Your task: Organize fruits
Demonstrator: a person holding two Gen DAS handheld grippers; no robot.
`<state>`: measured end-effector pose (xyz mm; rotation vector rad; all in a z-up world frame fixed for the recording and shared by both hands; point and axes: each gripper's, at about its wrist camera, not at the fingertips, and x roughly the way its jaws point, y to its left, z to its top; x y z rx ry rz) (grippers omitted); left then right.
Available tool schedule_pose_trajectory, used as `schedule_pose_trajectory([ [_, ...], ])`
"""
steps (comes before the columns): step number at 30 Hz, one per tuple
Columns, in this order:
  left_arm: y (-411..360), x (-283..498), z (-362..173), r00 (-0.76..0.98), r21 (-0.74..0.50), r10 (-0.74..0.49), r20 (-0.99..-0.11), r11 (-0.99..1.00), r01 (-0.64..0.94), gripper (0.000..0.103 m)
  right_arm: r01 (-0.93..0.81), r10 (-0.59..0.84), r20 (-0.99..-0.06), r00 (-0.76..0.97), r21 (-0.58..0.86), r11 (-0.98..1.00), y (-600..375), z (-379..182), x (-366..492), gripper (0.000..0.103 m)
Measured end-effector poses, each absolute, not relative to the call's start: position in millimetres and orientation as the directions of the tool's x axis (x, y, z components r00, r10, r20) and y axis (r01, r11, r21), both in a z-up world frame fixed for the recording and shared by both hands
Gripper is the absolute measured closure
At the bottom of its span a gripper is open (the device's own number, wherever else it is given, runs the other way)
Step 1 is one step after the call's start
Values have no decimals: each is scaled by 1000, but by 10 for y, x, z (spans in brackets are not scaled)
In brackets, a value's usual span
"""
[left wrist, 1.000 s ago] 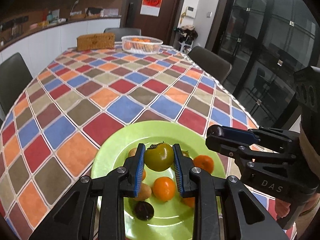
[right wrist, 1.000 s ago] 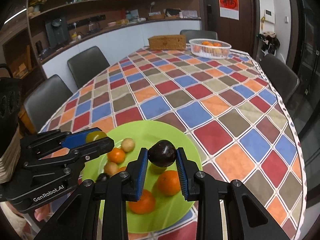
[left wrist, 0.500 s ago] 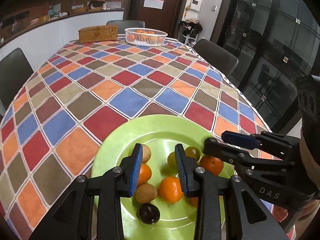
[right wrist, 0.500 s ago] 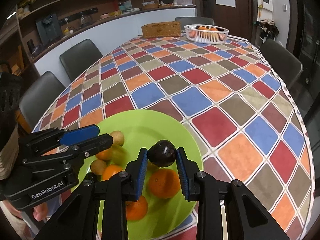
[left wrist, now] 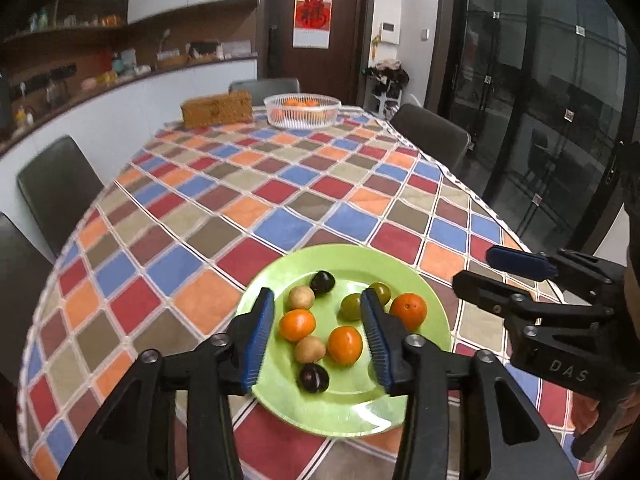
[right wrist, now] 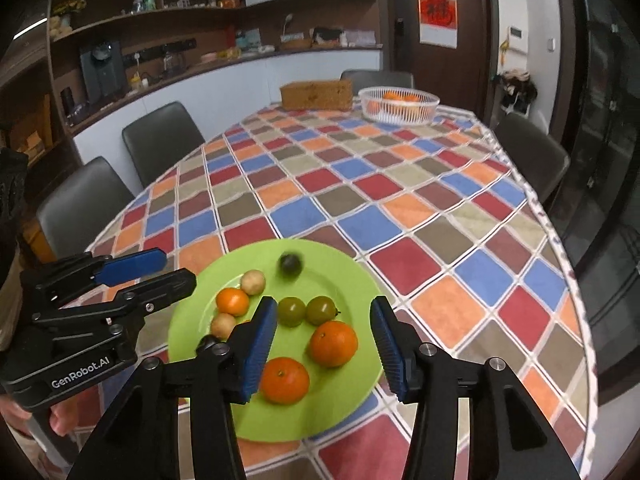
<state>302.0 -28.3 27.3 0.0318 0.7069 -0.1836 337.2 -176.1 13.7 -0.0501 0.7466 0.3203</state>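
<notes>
The left tool [left wrist: 318, 330] is hanging released, its jaws just opening, nothing between them, above the fruits on the green plate [left wrist: 348, 412]. The right tool [right wrist: 322, 338] is likewise spreading empty; a dark fruit [right wrist: 291, 265] is lying blurred beyond it on the plate [right wrist: 352, 408], worktop [right wrist: 360, 184] stretching ahead.

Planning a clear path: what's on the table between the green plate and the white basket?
Nothing: only bare checkered cloth between plate and basket, in both views.

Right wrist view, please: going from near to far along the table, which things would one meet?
Green plate of fruit → bare stretch of checked tablecloth → white basket of oranges, beside the wicker box.
</notes>
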Motion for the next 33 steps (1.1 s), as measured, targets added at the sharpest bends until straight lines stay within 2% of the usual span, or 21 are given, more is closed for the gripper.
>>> schedule_pose_trajectory([
  [2, -295, 2863, 357, 767, -2, -129, -628, 986, 164, 51, -299, 264, -661, 702, 62, 952, -1783, 223, 3236, 54],
  [4, -289, 2711, 421, 784, 17, -110, -611, 988, 151, 42, -295, 261, -648, 715, 57, 954, -1801, 299, 3101, 53],
  [6, -296, 2539, 489, 798, 31, -92, -596, 990, 137, 40, -289, 256, -632, 732, 52, 956, -1823, 377, 2937, 46],
  [10, -289, 2239, 583, 817, 49, -74, -572, 991, 124, 31, -268, 238, -591, 771, 37, 963, -1873, 502, 2597, 44],
  [12, -288, 2099, 621, 822, 45, -78, -564, 991, 125, 28, -255, 232, -580, 781, 44, 966, -1898, 532, 2465, 39],
  [16, -270, 1814, 688, 839, 40, -78, -538, 992, 119, 18, -238, 222, -554, 803, 44, 970, -1935, 591, 2174, 38],
  [20, -251, 1588, 705, 845, 32, -78, -529, 993, 112, 16, -220, 205, -538, 818, 36, 975, -1934, 619, 1905, 32],
  [33, -242, 1015, 710, 866, 39, -69, -495, 994, 101, 11, -181, 171, -514, 841, 31, 983, -1951, 580, 1263, 28],
])
